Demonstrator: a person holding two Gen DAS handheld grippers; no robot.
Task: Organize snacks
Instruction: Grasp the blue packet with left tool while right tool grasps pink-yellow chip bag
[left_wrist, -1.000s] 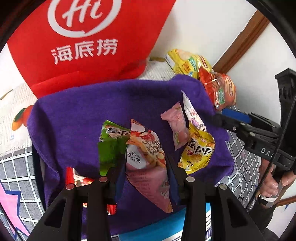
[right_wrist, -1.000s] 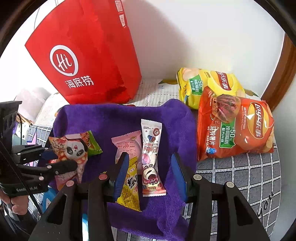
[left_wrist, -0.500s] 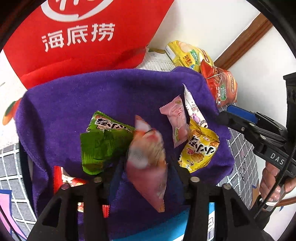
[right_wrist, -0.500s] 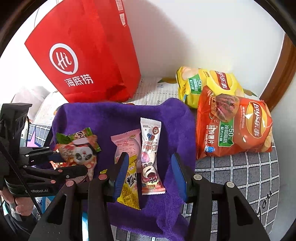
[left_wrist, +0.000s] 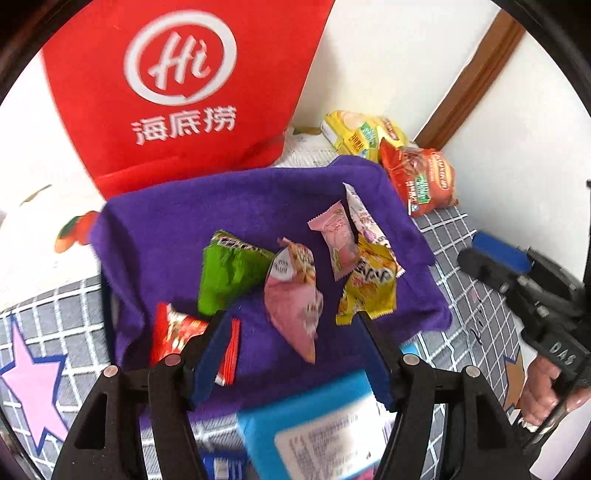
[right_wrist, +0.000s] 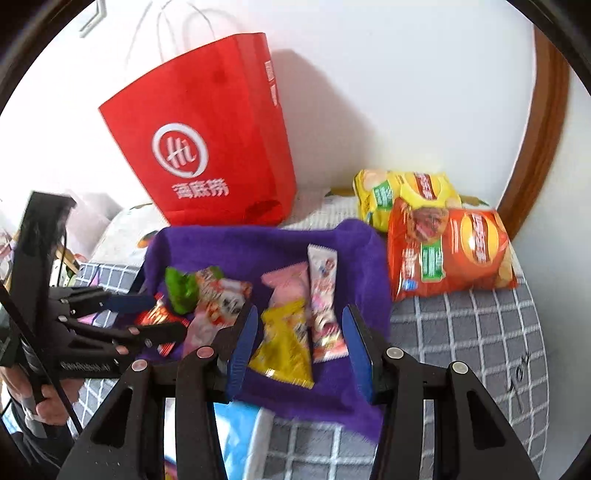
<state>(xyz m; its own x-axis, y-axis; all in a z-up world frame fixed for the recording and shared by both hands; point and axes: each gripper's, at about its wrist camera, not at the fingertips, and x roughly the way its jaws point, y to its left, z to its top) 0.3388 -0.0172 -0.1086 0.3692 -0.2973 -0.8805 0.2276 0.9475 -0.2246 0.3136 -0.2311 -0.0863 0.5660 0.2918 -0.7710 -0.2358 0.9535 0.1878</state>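
With its blue-padded jaws just spread apart and nothing pressed between them, the left gripper (left_wrist: 291, 354) hangs over the purple towel (left_wrist: 177, 221), where the pink panda packet (left_wrist: 293, 295) lies loose just ahead of its fingers. Beside it the right gripper (right_wrist: 299, 343) stands part open and grips nothing, with a yellow packet (right_wrist: 284, 343) and a long white packet (right_wrist: 325, 299) lying on the towel between its pads. Six small snacks sit on the towel: those three, a green packet (left_wrist: 229, 273), a red packet (left_wrist: 177, 328) and a pale pink packet (left_wrist: 336, 236). Two Lay's crisp bags lie behind it, one yellow crisp bag (right_wrist: 402, 192) and one orange crisp bag (right_wrist: 450, 251). One red paper bag (right_wrist: 207, 140) reads "Hi" above "海底捞"
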